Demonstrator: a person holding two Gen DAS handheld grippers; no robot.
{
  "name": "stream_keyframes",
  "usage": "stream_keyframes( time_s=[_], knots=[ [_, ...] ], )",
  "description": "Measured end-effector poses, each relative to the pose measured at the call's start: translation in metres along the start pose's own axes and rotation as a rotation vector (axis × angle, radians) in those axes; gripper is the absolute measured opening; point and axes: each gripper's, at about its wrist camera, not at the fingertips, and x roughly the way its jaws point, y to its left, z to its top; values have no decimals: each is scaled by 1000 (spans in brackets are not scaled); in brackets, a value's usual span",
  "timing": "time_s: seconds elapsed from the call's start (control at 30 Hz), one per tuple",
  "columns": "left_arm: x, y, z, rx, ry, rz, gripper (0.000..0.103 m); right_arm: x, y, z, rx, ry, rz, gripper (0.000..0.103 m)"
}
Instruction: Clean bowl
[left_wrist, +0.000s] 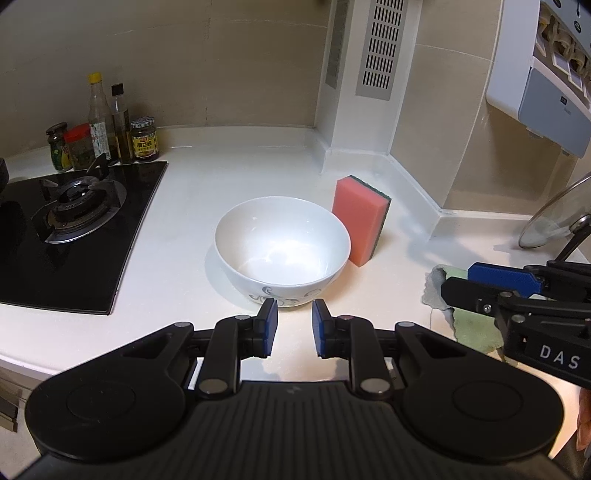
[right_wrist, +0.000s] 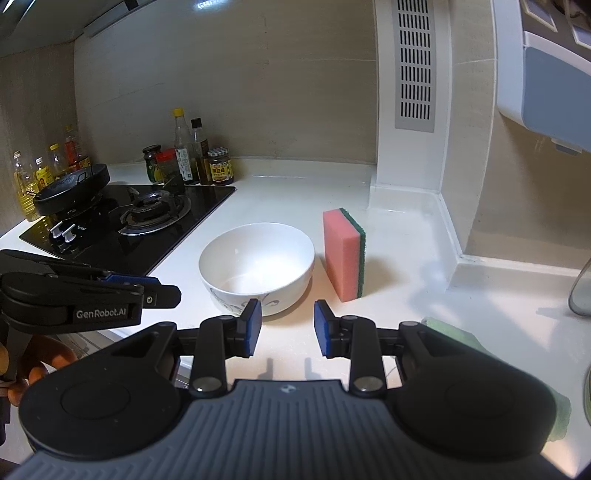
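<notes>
**Q:** What is sitting on the counter, and is anything in it?

**A:** A white ceramic bowl (left_wrist: 282, 245) with a dark swirl pattern on its outer wall is standing upright on the pale countertop (left_wrist: 229, 173). Its inside is showing only glare. Just right of the bowl, a pink sponge (left_wrist: 359, 218) with a green scouring back is standing on edge, close to the bowl; whether they are touching I cannot tell.

**Q:** And the grippers?

**A:** The left gripper (left_wrist: 294, 326) is hovering just in front of the bowl, its blue-padded jaws parted with nothing between them. The right gripper (right_wrist: 287, 326) is also hovering in front of the bowl, jaws spread somewhat wider, likewise holding nothing.

**Q:** What else is lying around the bowl?

**A:** To the bowl's left, a black glass gas hob (right_wrist: 147, 225) is carrying a dark frying pan (right_wrist: 72, 188). Behind the hob, sauce bottles and jars (left_wrist: 110, 125) are standing against the beige tiled wall. To the bowl's right, a green cloth (left_wrist: 472, 325) is lying on the countertop, and farther right a glass pot lid (left_wrist: 554, 218) is leaning upright.
</notes>
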Motion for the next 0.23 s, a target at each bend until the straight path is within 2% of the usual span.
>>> stream_keyframes(
  time_s=[0.23],
  knots=[
    [-5, 1, 0, -1, -16, 13, 25, 0, 4, 2, -8, -2, 4, 27]
  ],
)
